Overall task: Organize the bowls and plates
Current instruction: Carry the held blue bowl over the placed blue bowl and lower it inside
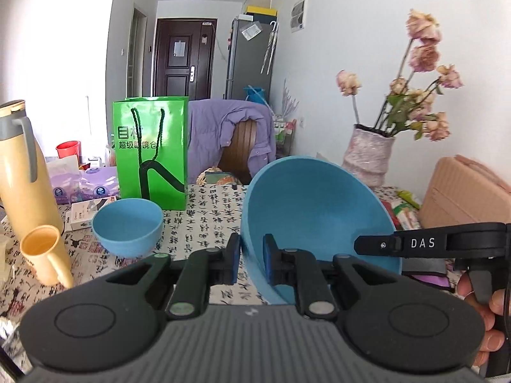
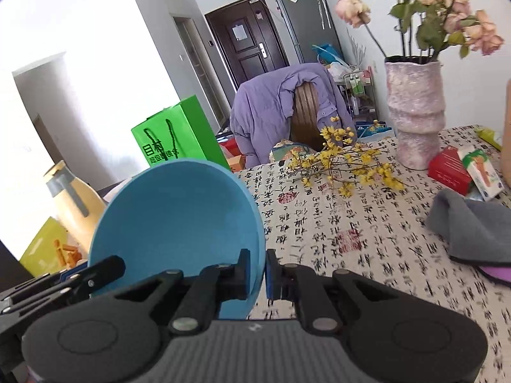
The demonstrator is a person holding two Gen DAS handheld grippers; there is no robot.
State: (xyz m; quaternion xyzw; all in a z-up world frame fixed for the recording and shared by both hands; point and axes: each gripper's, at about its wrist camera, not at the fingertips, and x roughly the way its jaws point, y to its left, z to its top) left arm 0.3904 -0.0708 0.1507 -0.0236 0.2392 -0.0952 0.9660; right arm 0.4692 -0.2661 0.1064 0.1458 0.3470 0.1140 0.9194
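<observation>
Table [image 2: 367, 239] is wearing a cream cloth printed with black calligraphy and red seals; white walls, a dark door [image 1: 183, 60] and a grey fridge [image 1: 249, 60] are sitting at the back, a chair draped in a purple jacket [image 1: 223, 127] at the far edge.

Left side is crowding up: a yellow jug with a grey handle [image 1: 19, 172], a matching yellow cup [image 1: 46, 252] tipped beside it, tissue packs, then a glossy green paper bag [image 1: 151, 150] standing upright. A small blue bowl [image 1: 127, 228] is resting just in front of the bag, matte, round.

Centre: a large blue bowl [image 1: 316, 220], matte and smooth, is hanging tilted above the cloth, carried by both tools. Left gripper [image 1: 251, 260] is clamping the rim on its side, one pad inside, one outside. Right gripper [image 2: 258, 271] is pinching the opposite rim the same way; its black arm marked DAS is showing in the left view, fingers of a hand [image 1: 485, 316] behind it.

Right of the bowl the cloth is lying bare up to a sprig of yellow blossoms [image 2: 345, 166]. Beyond: a lumpy pink vase [image 2: 415, 111] with dried roses, a red box [image 2: 447, 169], a crumpled grey towel [image 2: 472, 226] near the right edge.
</observation>
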